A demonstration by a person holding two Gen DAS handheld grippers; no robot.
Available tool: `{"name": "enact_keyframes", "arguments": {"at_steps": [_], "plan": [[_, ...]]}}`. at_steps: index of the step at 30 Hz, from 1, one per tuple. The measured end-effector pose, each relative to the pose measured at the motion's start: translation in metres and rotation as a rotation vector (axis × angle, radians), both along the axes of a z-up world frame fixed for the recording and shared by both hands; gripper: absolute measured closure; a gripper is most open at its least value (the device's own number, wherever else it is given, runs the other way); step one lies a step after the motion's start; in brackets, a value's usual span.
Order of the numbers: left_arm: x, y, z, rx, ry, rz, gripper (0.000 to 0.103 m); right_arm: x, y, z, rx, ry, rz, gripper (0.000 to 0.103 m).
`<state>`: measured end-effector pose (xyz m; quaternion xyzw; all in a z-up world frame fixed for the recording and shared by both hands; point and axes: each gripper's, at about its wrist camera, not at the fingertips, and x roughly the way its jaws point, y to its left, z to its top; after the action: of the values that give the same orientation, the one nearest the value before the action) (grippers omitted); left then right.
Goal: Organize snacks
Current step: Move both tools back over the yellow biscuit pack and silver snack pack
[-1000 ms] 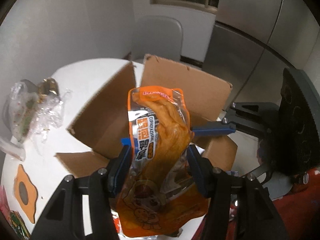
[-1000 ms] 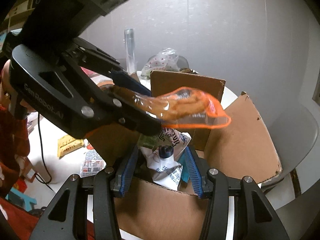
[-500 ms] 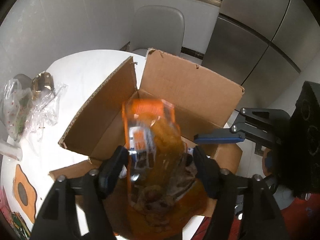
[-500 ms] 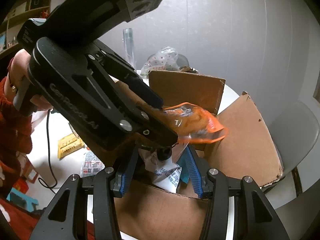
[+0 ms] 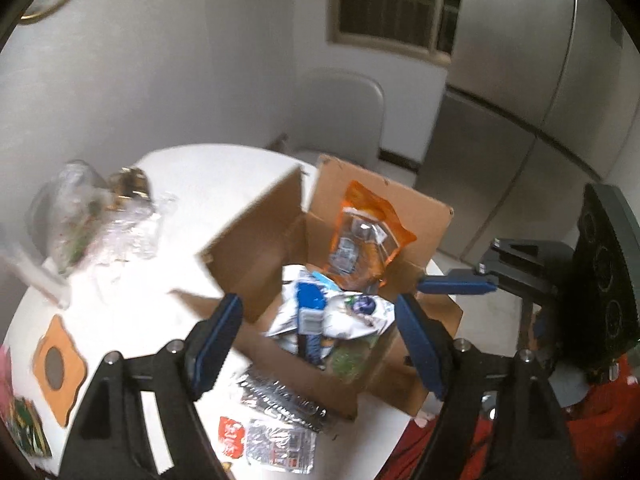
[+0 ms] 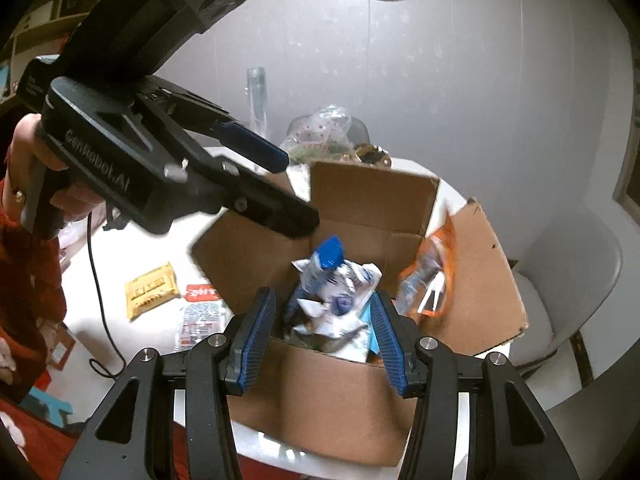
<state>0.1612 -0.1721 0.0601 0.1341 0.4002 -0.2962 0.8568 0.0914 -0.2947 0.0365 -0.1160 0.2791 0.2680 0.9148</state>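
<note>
An open cardboard box (image 5: 264, 240) (image 6: 328, 396) stands on the round white table (image 5: 208, 176). An orange snack pouch (image 5: 362, 240) (image 6: 430, 276) leans against the box's far flap, free of both grippers. Several white and blue snack packets (image 5: 332, 312) (image 6: 336, 300) lie inside the box. My left gripper (image 5: 316, 320) is open and empty above the box's near side; it also shows in the right wrist view (image 6: 296, 192). My right gripper (image 6: 322, 336) is open and empty at the box's front wall; its blue finger (image 5: 456, 286) shows in the left wrist view.
Loose packets lie on the table: silver ones (image 5: 280, 444), a red one (image 5: 231, 436), a yellow one (image 6: 150, 290). Clear plastic bags (image 5: 88, 220) sit at the far left beside a clear tube (image 6: 256, 100). A grey chair (image 5: 344, 116) stands behind the table.
My left gripper opened and let go of the orange pouch, which dropped into the box against the far flap. The left gripper pulled up and back. The right gripper stayed in place.
</note>
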Motion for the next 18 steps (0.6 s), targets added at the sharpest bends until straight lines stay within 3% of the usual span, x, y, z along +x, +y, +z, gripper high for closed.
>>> {"name": "enact_keyframes", "arguments": {"at_steps": [2,9,13,18], "plan": [[-0.014,0.017,0.008,-0.019,-0.052,0.045,0.022,-0.012,0.007,0.007,0.001,-0.024,0.011,0.057],[-0.069,0.094,0.012,-0.041,-0.203,0.247,0.020,-0.049,0.055,0.018,0.016,-0.064,0.120,0.057],[-0.099,0.135,-0.014,0.000,-0.261,0.366,0.019,-0.061,0.089,0.004,0.029,-0.033,0.194,0.057],[-0.121,0.182,-0.072,0.018,-0.226,0.482,0.018,-0.054,0.125,-0.042,0.055,0.074,0.230,0.056]]}}
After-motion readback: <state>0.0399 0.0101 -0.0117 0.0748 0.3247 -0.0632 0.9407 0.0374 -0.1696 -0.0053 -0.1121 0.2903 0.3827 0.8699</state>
